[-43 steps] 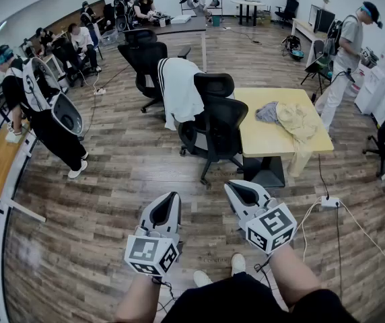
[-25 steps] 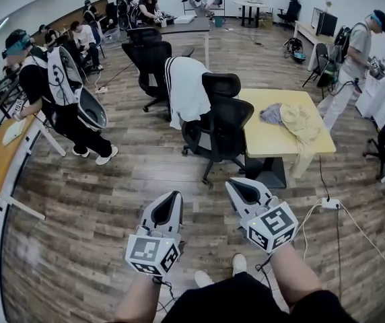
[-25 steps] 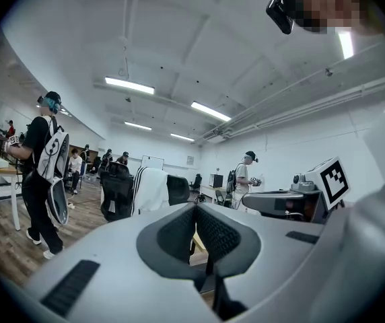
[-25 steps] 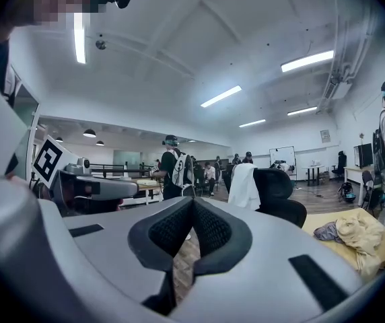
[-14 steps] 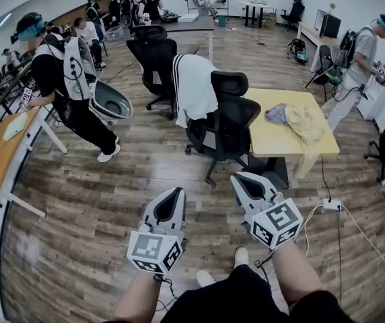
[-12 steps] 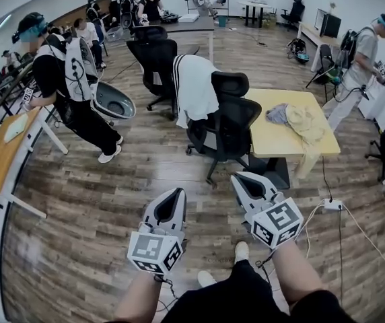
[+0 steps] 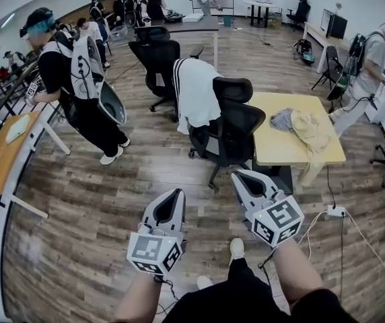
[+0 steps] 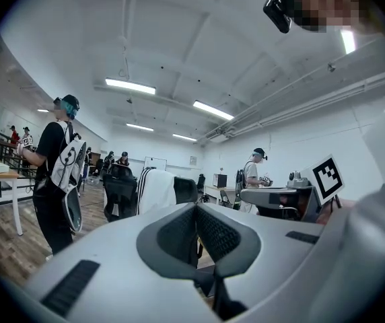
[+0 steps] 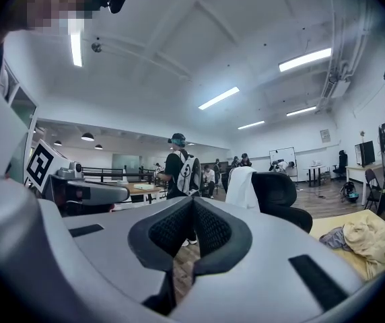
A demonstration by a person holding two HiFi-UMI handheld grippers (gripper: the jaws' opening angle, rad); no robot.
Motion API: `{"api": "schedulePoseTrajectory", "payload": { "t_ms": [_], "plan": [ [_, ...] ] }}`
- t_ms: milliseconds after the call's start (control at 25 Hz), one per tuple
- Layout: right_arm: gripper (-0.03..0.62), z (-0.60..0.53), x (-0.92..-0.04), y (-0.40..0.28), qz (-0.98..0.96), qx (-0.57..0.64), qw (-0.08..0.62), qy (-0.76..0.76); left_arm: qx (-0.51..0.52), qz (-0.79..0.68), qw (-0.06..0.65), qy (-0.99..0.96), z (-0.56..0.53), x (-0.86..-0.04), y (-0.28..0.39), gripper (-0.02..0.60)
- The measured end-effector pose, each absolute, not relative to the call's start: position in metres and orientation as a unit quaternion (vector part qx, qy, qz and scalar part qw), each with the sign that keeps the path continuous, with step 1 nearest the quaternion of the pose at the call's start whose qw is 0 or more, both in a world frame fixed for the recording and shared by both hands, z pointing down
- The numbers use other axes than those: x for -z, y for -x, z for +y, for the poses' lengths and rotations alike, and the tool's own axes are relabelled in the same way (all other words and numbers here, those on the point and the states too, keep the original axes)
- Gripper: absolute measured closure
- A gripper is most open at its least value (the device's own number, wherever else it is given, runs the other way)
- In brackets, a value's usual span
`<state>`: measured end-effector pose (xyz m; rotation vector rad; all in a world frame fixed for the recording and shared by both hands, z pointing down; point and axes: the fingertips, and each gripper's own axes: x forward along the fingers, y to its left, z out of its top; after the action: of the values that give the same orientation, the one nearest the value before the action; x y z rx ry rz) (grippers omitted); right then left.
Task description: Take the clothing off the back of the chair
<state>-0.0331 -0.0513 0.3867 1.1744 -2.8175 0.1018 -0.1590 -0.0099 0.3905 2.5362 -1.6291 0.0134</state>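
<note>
**Operator:** Where's the clothing, and how will it handle?

**Spotter:** The top (image 7: 196, 91), white with dark stripes along one edge, hangs over the back of the chair (image 7: 238, 128) ahead of you, falling down the side away from the table (image 7: 276, 150). It looks light and limp, so it'll sag and fold wherever you pinch it. I'd take it high, at the fold over the chair's back. Lift before you pull, or it may catch on the headrest (image 7: 231, 89). The chair is on casters, so a hard tug could roll or swivel it.

**Operator:** And my grippers?

**Spotter:** Your left gripper (image 7: 173, 195) and right gripper (image 7: 241, 177) each have their jaws pressed together with nothing between them. They're well short of the chair. Open one before you reach.

**Operator:** What's in the way?

**Spotter:** Only floor (image 7: 172, 167) lies between you and the chair. The table stands just beside the chair on your right, with clothes (image 7: 307, 123) heaped on it and one piece hanging over the edge, so leave those. A second chair (image 7: 159, 56) stands beyond. A person (image 7: 78, 79) with a backpack is near on your left. A cable (image 7: 313, 222) and power strip (image 7: 336, 211) lie on the floor to your right.
</note>
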Motion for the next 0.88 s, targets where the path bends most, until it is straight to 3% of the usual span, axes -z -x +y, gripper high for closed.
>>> {"api": "schedulePoseTrajectory", "payload": {
  "t_ms": [880],
  "plan": [
    [0.582, -0.209, -0.388, -0.023, -0.938, -0.037, 0.034, -0.342, -0.011, -0.584, 0.054, -0.810, -0.155, -0.386, 0.112, 0.563]
  ]
}}
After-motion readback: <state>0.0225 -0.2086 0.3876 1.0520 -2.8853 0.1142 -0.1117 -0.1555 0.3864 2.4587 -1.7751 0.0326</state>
